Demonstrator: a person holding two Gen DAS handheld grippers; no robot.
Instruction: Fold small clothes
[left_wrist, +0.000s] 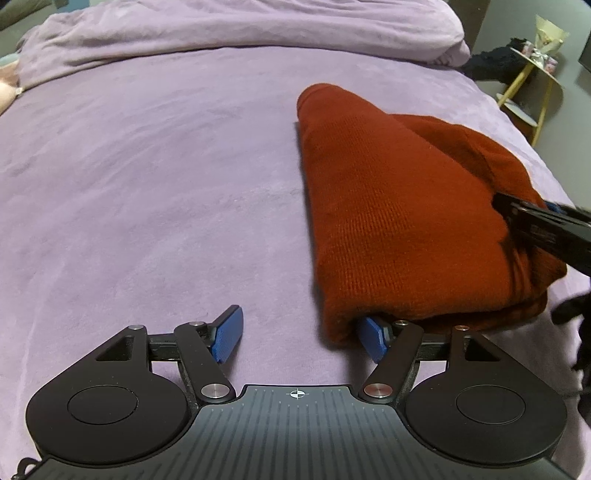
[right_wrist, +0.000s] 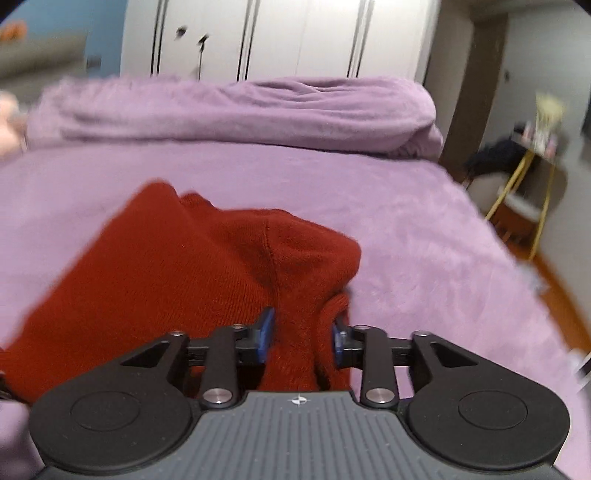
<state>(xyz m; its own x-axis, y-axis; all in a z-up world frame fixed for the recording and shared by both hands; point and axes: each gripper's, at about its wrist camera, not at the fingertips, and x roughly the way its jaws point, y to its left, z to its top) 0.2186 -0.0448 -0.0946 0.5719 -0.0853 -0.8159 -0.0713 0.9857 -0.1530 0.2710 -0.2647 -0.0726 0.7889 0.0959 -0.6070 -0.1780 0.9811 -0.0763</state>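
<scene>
One rust-red knitted garment, folded into a thick bundle, is seen lying on the purple fuzzy bed cover. A bunch of its cloth sits between the blue pads of the right gripper, whose jaws are partly apart; whether the pads press on it cannot be told. The left gripper is spread wide over bare cover and holds nothing, though one blue pad is tucked at the bundle's near edge. One rolled purple blanket is seen behind. One yellow-legged side table stands beside the bed. No writing can be read.
</scene>
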